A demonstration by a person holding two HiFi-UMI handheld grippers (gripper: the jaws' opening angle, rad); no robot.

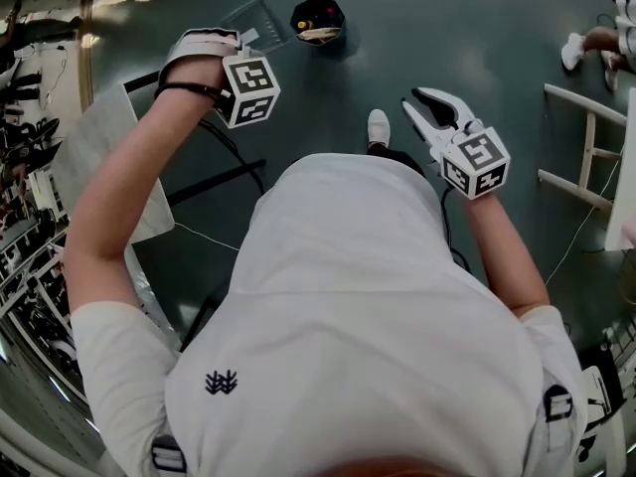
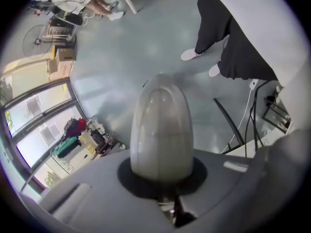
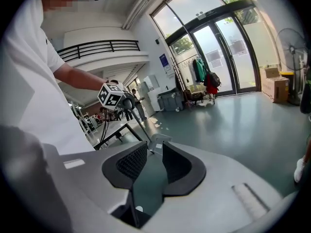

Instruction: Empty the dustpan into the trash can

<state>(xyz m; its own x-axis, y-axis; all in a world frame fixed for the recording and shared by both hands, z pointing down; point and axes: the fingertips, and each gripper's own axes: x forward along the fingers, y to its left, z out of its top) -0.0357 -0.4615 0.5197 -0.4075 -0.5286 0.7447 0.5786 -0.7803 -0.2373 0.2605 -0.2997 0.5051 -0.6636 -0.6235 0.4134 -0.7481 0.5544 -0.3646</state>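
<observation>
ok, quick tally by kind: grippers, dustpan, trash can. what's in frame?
grippers: 2 (left gripper shut on the dustpan handle, right gripper open and empty)
dustpan: 1
trash can: 1
total: 4

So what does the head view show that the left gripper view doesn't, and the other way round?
Only the head view: the black trash can, the dustpan next to it, and the right gripper, open and empty. Only the left gripper view: the dustpan's rounded grey handle close up, and tall windows. Both: the left gripper shut on that handle, the grey floor, the person's white shoe.
</observation>
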